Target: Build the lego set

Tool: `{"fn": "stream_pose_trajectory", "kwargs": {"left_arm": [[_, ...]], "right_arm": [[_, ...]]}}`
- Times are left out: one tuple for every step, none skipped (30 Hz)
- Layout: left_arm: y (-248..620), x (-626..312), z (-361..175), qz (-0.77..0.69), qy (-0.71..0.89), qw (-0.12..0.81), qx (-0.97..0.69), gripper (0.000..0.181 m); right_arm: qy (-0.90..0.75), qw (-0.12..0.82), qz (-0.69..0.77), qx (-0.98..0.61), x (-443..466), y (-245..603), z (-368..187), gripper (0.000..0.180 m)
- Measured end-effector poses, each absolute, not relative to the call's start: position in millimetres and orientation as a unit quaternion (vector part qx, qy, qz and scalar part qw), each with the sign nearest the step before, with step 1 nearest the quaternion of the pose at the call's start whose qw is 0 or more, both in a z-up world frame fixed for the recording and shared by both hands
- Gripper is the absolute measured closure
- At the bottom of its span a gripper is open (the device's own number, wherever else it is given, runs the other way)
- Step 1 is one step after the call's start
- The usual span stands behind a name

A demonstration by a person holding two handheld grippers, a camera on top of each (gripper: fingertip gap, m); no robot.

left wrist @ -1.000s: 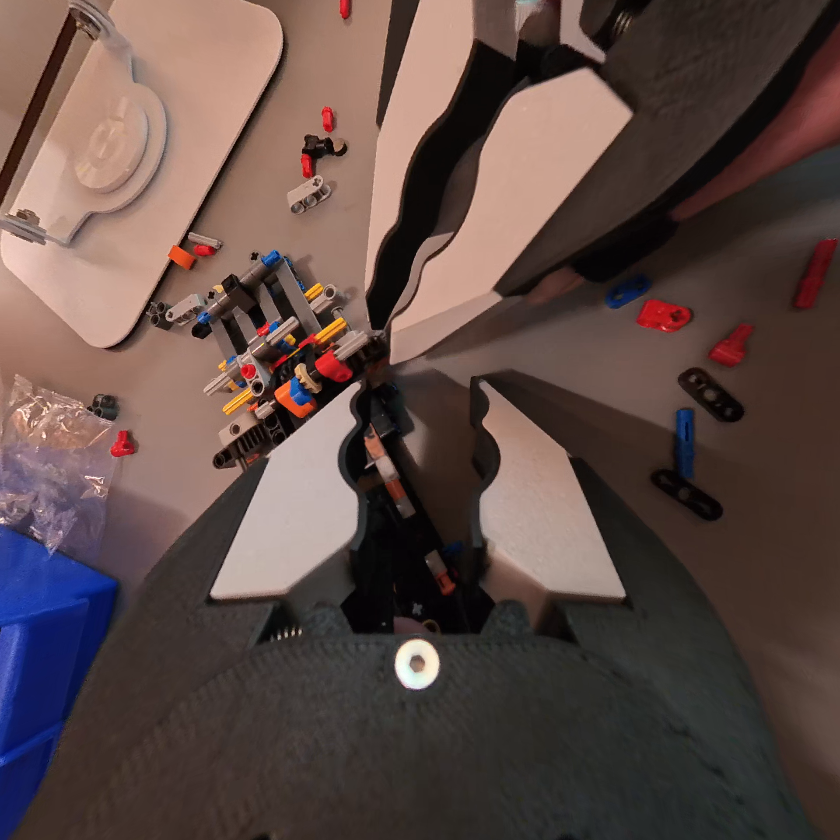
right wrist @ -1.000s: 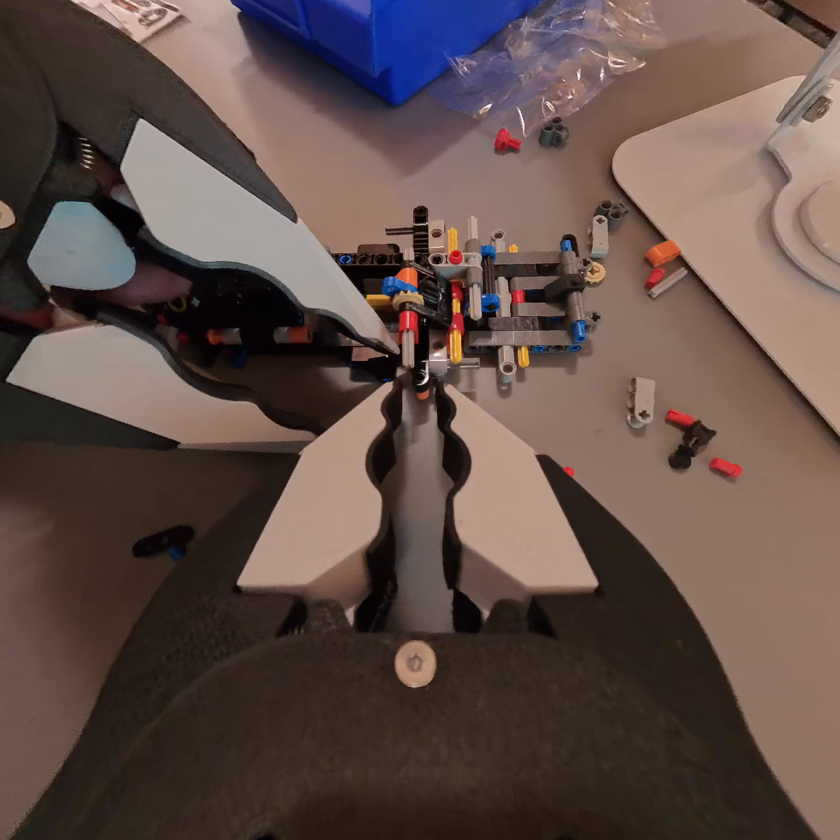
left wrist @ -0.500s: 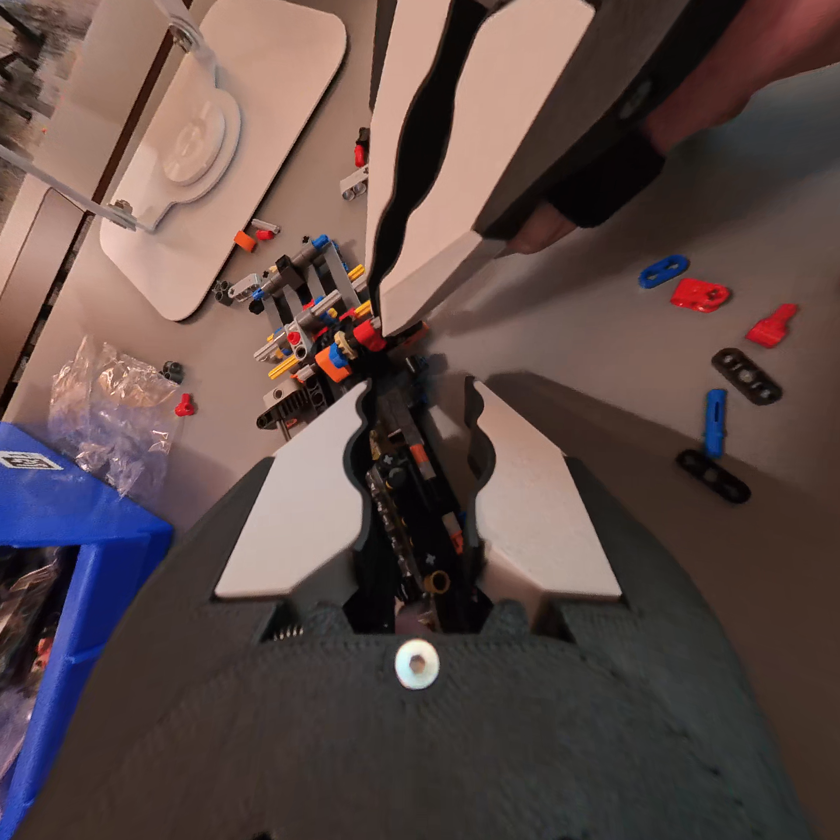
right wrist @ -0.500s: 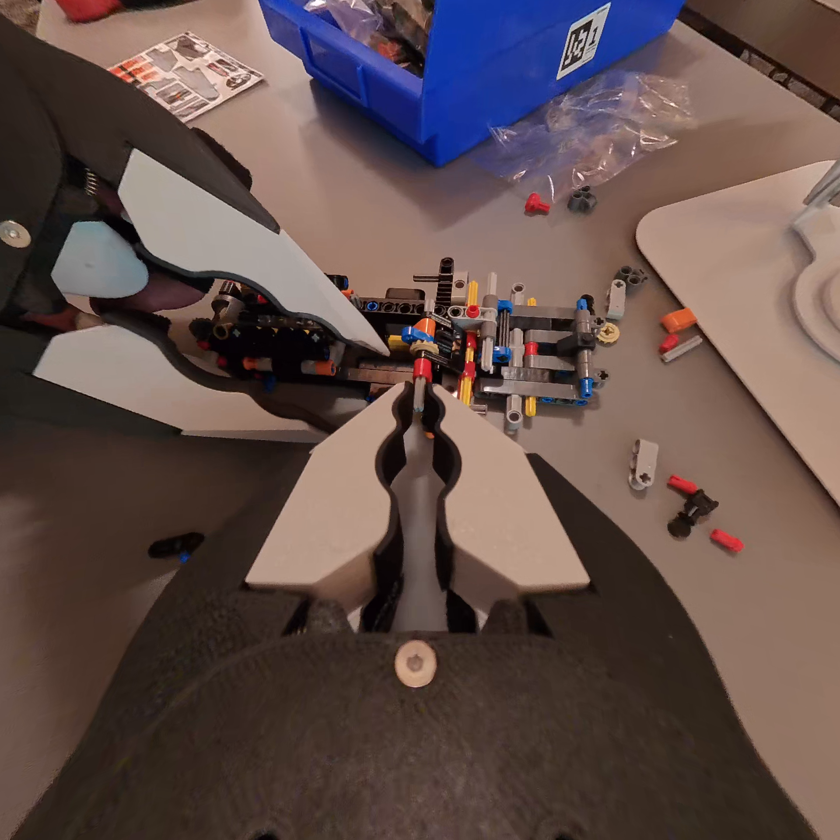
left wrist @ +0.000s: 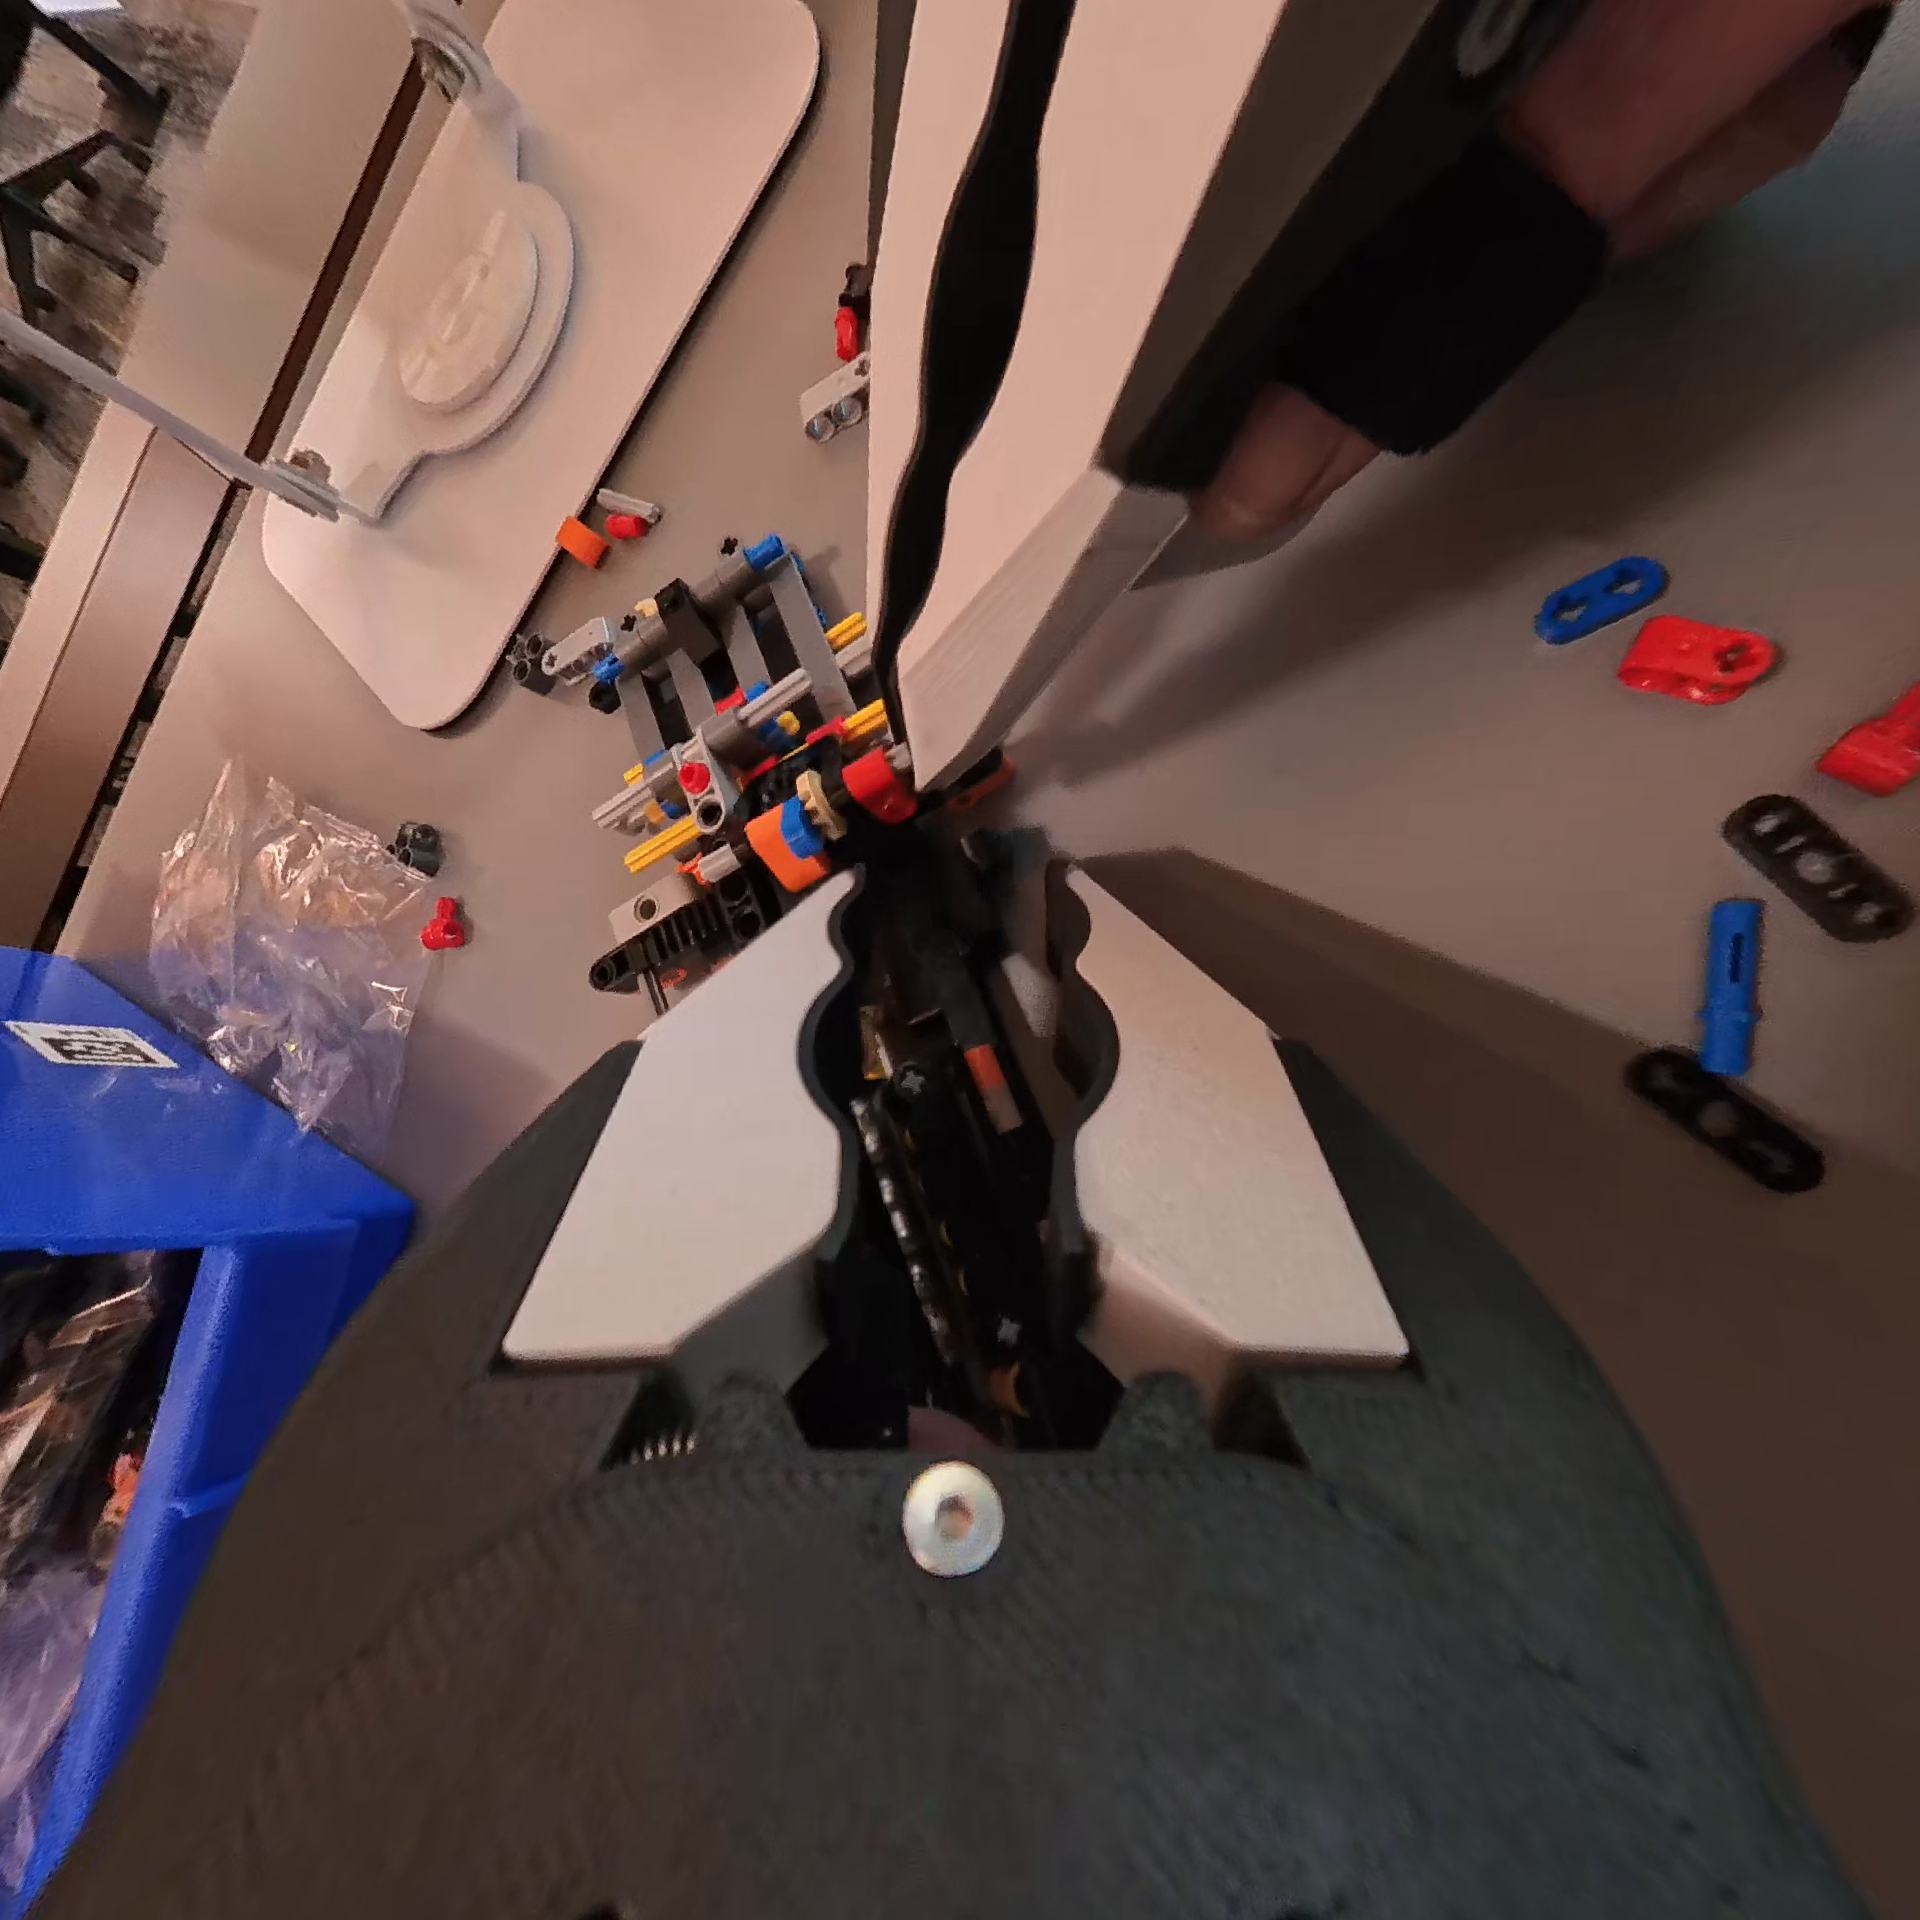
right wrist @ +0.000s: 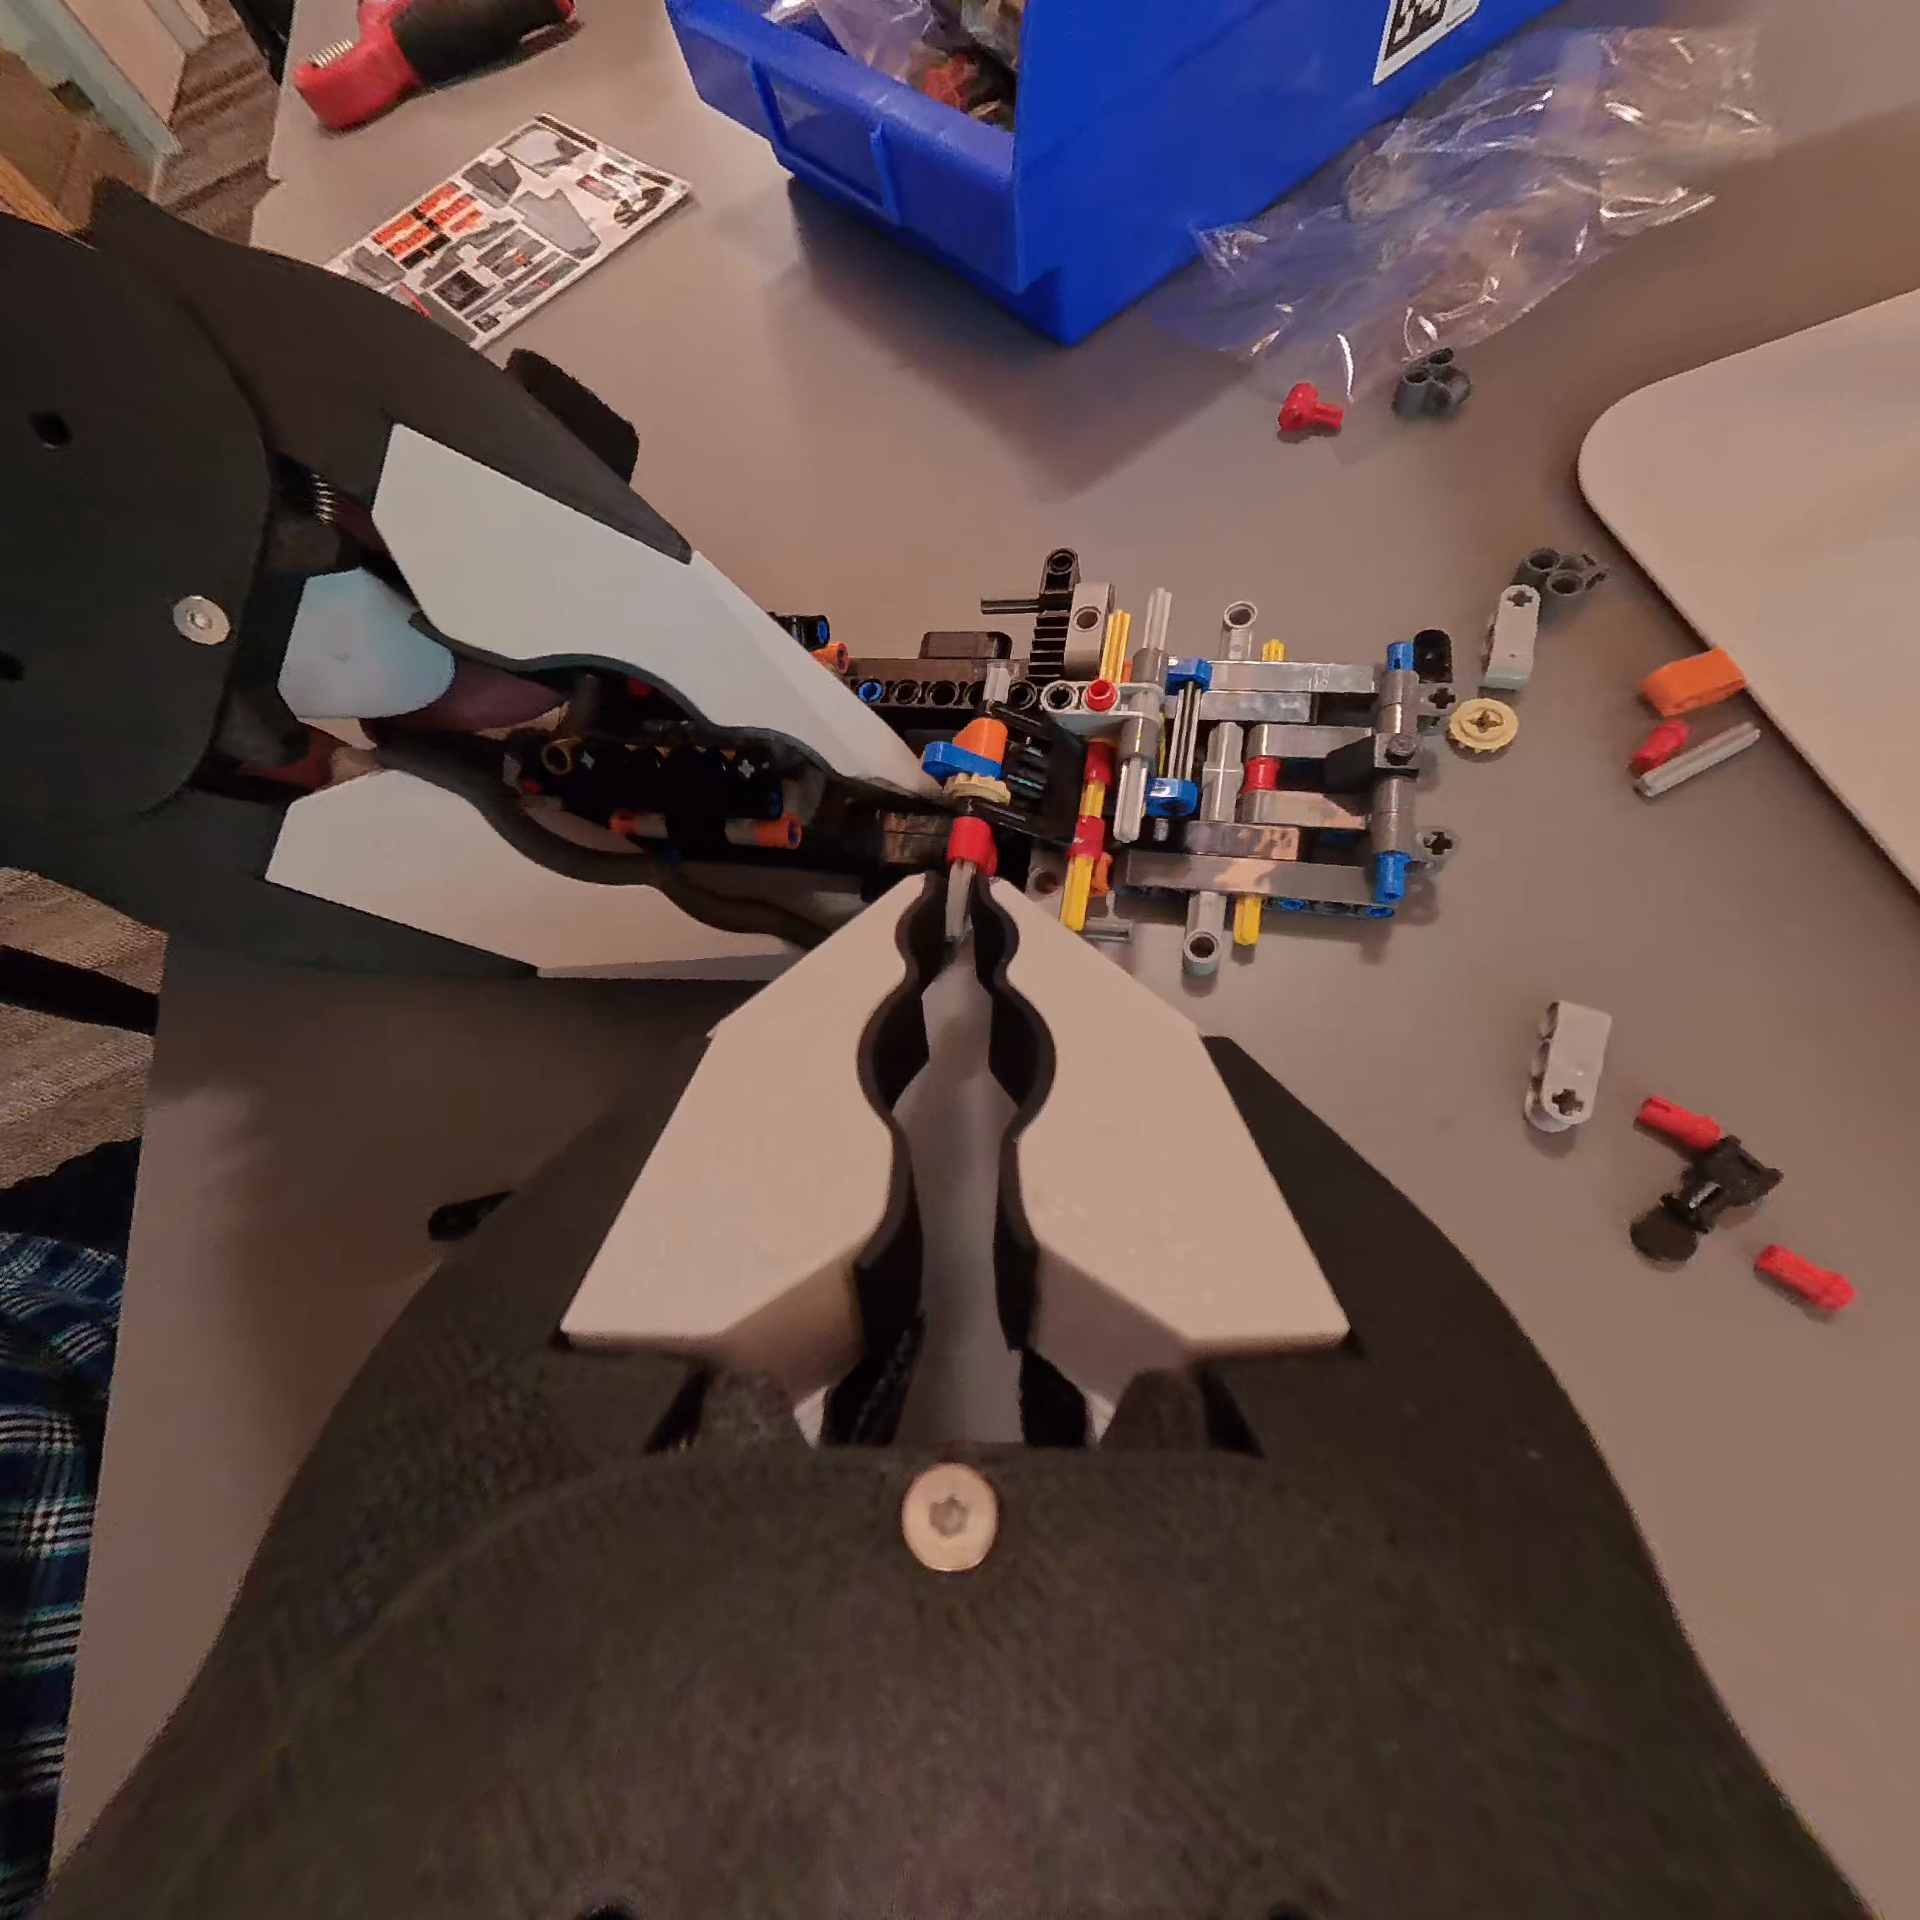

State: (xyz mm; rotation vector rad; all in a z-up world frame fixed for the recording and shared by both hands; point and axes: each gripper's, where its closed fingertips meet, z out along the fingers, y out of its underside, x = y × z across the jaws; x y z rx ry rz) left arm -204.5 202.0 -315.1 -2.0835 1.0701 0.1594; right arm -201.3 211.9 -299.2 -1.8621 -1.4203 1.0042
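i have the left gripper [left wrist: 961,883] clamped on the dark rear section of the lego build [right wrist: 1195,748], its two fingers pinching the black beam stack that runs back between them toward the camera. in the right wrist view that same gripper [right wrist: 914,821] comes in from nine o'clock, and the build lies across the middle of the grey table [right wrist: 727,436], its grey, yellow and blue frame end stretching toward three o'clock.

my right gripper [right wrist: 961,894] has its tips pressed nearly together on a short grey axle [right wrist: 958,902] that pokes out below a red bush [right wrist: 971,840] on the near side of the build. from the left wrist view it [left wrist: 899,748] descends from twelve o'clock onto the same spot.

loose parts lie scattered: a grey connector [right wrist: 1567,1065] and small red pins [right wrist: 1803,1276] at three to four o'clock, an orange piece [right wrist: 1694,681] at two o'clock. a blue bin [right wrist: 1091,135] sits at twelve o'clock with a clear plastic bag [right wrist: 1475,208] beside it at one o'clock, and a printed sheet [right wrist: 509,229] lies at eleven o'clock.
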Motion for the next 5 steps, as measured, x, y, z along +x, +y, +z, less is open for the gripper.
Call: {"fn": "stream_pose_trajectory", "kwargs": {"left_arm": [[201.8, -203.2, -314.5, 0.062, 0.422, 0.388, -0.817, 0.150], [201.6, -202.3, -314.8, 0.060, 0.423, 0.387, -0.817, 0.149], [201.5, -201.0, -313.9, 0.059, 0.425, 0.390, -0.815, 0.149], [201.2, -199.1, -313.0, 0.053, 0.424, 0.392, -0.815, 0.150], [200.5, -196.8, -313.2, 0.046, 0.424, 0.392, -0.816, 0.149]], "right_arm": [[-0.531, 0.291, 0.379, -0.700, -201.5, 211.6, -299.5, 0.178], [-0.528, 0.289, 0.382, -0.701, -201.7, 211.1, -299.7, 0.178], [-0.527, 0.289, 0.384, -0.701, -201.8, 210.9, -299.3, 0.178], [-0.527, 0.289, 0.386, -0.700, -201.9, 210.6, -298.8, 0.178], [-0.527, 0.288, 0.386, -0.700, -201.9, 210.1, -299.2, 0.178]]}}
